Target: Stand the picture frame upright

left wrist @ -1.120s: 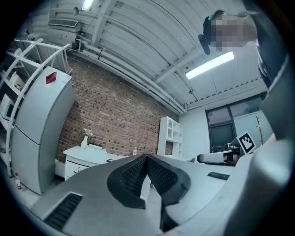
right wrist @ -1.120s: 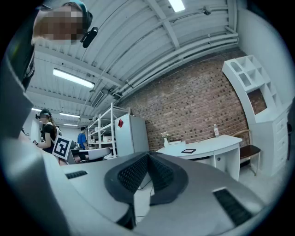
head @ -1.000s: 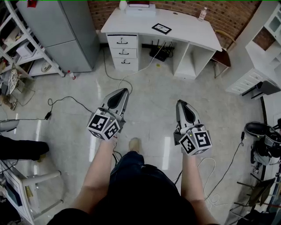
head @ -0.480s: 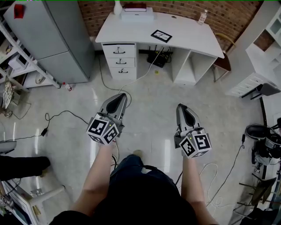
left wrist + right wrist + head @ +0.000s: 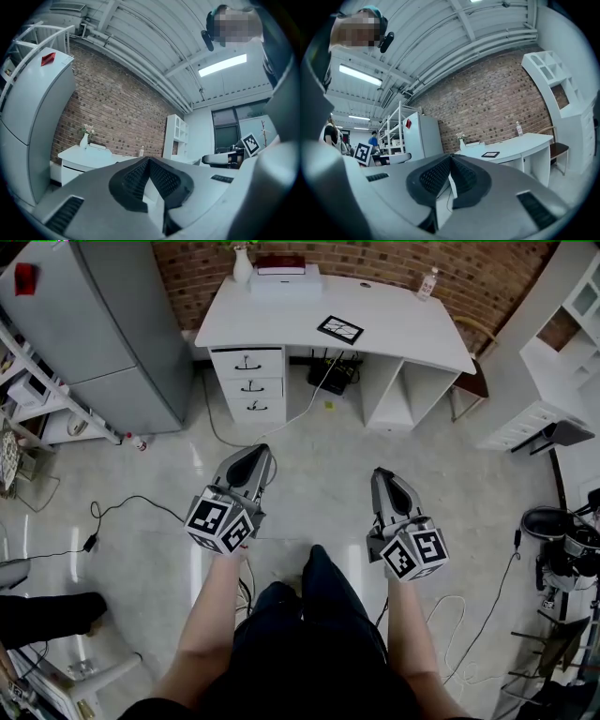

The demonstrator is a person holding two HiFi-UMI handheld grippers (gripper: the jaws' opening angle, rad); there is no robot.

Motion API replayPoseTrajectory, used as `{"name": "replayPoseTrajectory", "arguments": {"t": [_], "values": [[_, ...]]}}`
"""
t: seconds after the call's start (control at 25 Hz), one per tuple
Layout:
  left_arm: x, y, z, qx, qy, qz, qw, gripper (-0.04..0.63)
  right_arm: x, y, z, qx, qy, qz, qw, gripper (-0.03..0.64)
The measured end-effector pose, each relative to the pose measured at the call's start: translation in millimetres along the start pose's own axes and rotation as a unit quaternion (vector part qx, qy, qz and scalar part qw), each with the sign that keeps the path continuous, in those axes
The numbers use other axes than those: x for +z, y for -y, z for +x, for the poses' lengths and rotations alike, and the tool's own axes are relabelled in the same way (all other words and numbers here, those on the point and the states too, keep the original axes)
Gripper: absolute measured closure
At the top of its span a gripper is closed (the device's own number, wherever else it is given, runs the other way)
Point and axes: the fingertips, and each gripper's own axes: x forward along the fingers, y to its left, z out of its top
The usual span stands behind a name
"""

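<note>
Listing from the left, every place given against the white table [image 5: 403, 324] by the brick wall.

1. Grey cabinet [image 5: 103, 324]: stands left of the table, just beside its drawer end.
2. My left gripper [image 5: 255, 450]: over the floor, well short of the table, in front of its drawers [image 5: 248, 385] and pointing toward them. Its fingers [image 5: 133, 180] are pressed together with nothing between them.
3. Vase [image 5: 242, 263]: upright at the table's back left corner, with flowers in it.
4. White box [image 5: 281, 282]: on the table just right of the vase, with a flat dark red thing on top.
5. Picture frame [image 5: 340, 329]: lies flat on the table near its middle, forward of the box and apart from everything else. Neither of my grippers is near it.
6. Black device [image 5: 330, 376]: on the floor under the table, with a cable trailing out toward me.
7. My right gripper [image 5: 382, 474]: over the floor, well short of the table, in front of its right half. Its fingers [image 5: 433, 176] are closed tip to tip and hold nothing.
8. Bottle [image 5: 427, 282]: upright at the table's back right.
9. Chair [image 5: 473, 381]: at the table's right end.
</note>
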Motion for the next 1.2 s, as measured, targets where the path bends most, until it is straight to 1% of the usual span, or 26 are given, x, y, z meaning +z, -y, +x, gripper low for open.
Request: {"name": "replayPoseTrajectory", "arguments": {"t": [0.28, 0.48, 0.64, 0.76, 1.2], "values": [[-2, -28, 14, 0.014, 0.003, -0.003, 0.9999, 0.586, -3, 14, 36, 0.005, -0.002, 0.003, 1.000, 0.611], [-4, -54, 38, 0.025, -0.002, -0.005, 0.9997, 0.586, 1, 32, 74, 0.015, -0.004, 0.007, 1.000, 0.611], [-6, -74, 72, 0.030, -0.003, -0.012, 0.9995, 0.586, 5, 54, 109, 0.023, -0.005, 0.011, 1.000, 0.611], [-9, -85, 101, 0.029, -0.006, -0.008, 0.9995, 0.586, 5, 76, 132, 0.022, -0.006, 0.019, 1.000, 0.611], [-8, -108, 205, 0.016, -0.017, -0.007, 0.9997, 0.586, 14, 144, 204, 0.023, -0.017, 0.041, 0.999, 0.611]]}}
